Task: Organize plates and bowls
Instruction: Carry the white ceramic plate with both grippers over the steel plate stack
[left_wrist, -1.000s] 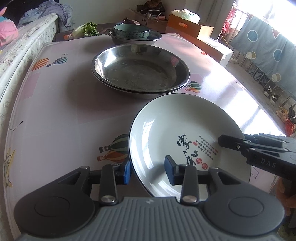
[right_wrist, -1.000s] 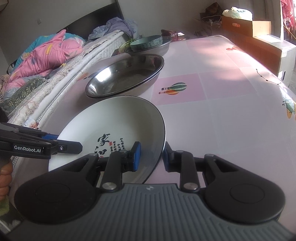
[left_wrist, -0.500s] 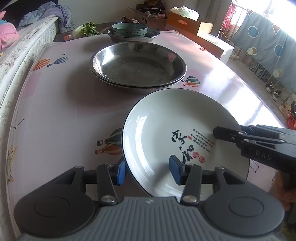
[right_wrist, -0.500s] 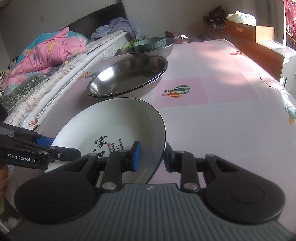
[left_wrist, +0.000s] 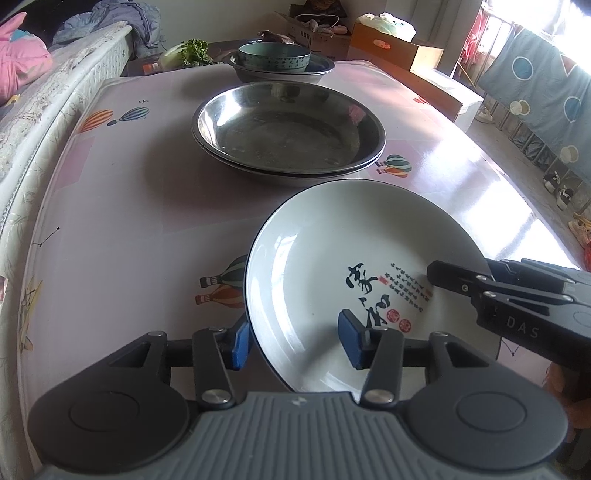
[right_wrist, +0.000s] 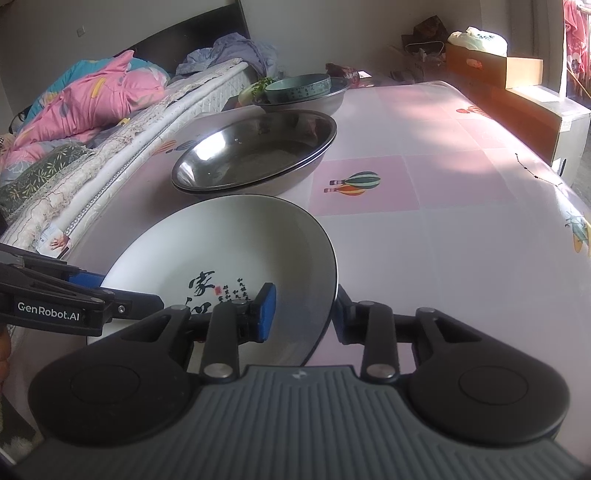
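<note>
A white plate (left_wrist: 343, 243) with black calligraphy is held above the pink table, tilted a little. It also shows in the right wrist view (right_wrist: 229, 251). My left gripper (left_wrist: 295, 343) straddles its near-left rim, one blue pad outside and one inside, with a visible gap. My right gripper (right_wrist: 301, 314) grips its right rim between its pads. Behind the plate lie two stacked steel basins (left_wrist: 288, 129), also in the right wrist view (right_wrist: 255, 151). Further back a teal bowl (left_wrist: 273, 57) sits in a steel bowl (left_wrist: 280, 72).
The table (left_wrist: 122, 206) has a pink cloth with balloon prints. A bed with pink bedding (right_wrist: 85, 99) runs along its left side. Cardboard boxes (left_wrist: 395, 51) stand behind the table. Greens (left_wrist: 188, 51) lie at the back left.
The plate has been carried forward toward the steel basins, held by both grippers. The left gripper's jaws have spread a little wider on the rim.
</note>
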